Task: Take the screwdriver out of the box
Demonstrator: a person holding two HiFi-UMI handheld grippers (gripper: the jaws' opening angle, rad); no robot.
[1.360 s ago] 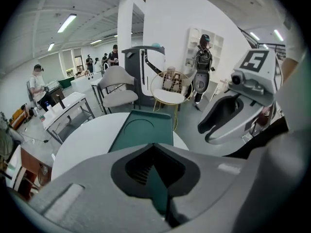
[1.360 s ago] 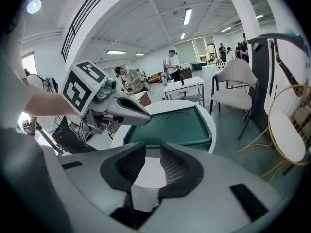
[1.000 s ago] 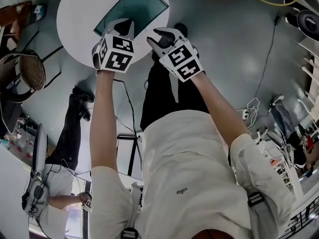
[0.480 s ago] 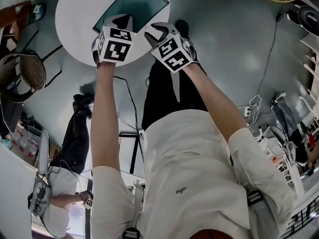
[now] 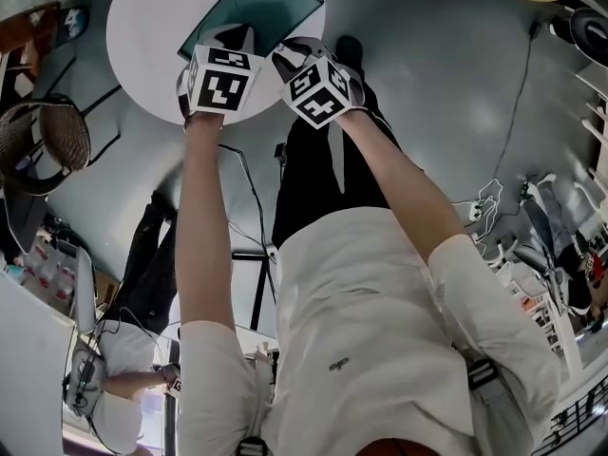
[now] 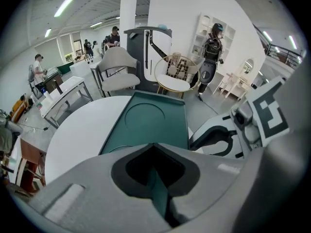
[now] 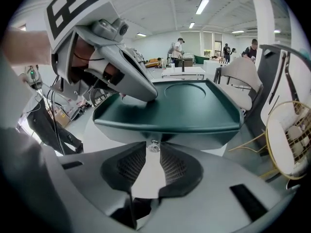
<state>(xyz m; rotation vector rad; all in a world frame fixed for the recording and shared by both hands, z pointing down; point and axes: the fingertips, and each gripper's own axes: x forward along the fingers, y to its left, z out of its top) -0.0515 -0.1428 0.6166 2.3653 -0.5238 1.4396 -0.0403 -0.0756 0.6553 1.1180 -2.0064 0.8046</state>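
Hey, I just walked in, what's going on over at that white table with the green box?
A person works a gripper in each hand at the green box on the round white table. The left gripper, jaws nearly together, has its tip down on the box's top near one edge. The right gripper points at the box's front wall, where a small silver knob sits at its jaw tips. Those jaws have just been closing but do not press on it. No screwdriver is in sight.
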